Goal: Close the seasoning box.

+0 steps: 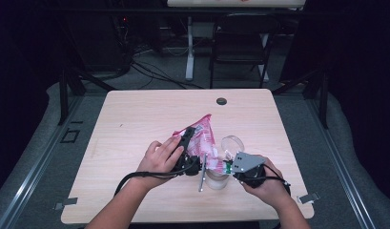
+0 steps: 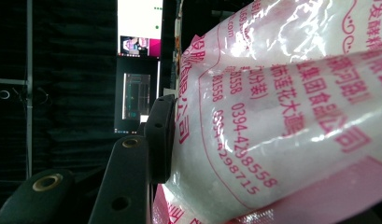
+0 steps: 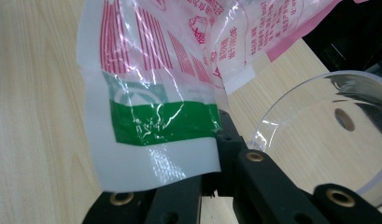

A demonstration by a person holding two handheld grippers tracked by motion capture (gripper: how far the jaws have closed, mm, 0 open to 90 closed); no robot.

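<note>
One pink-and-white plastic bag (image 1: 202, 136), one clear cup (image 1: 216, 179) and one clear lid (image 1: 232, 143) are counted on the counter (image 1: 135, 124); the bag is held raised over the cup, its long axis slanted from the far, upper end down toward the cup; the bag's body is pinched by the left gripper (image 1: 188, 138), its green-striped corner (image 3: 160, 123) clamped by the right gripper (image 3: 216, 154), whose fingers are closed narrow; printed digits are read in the left gripper view, the green stripe in the right gripper view.
</note>
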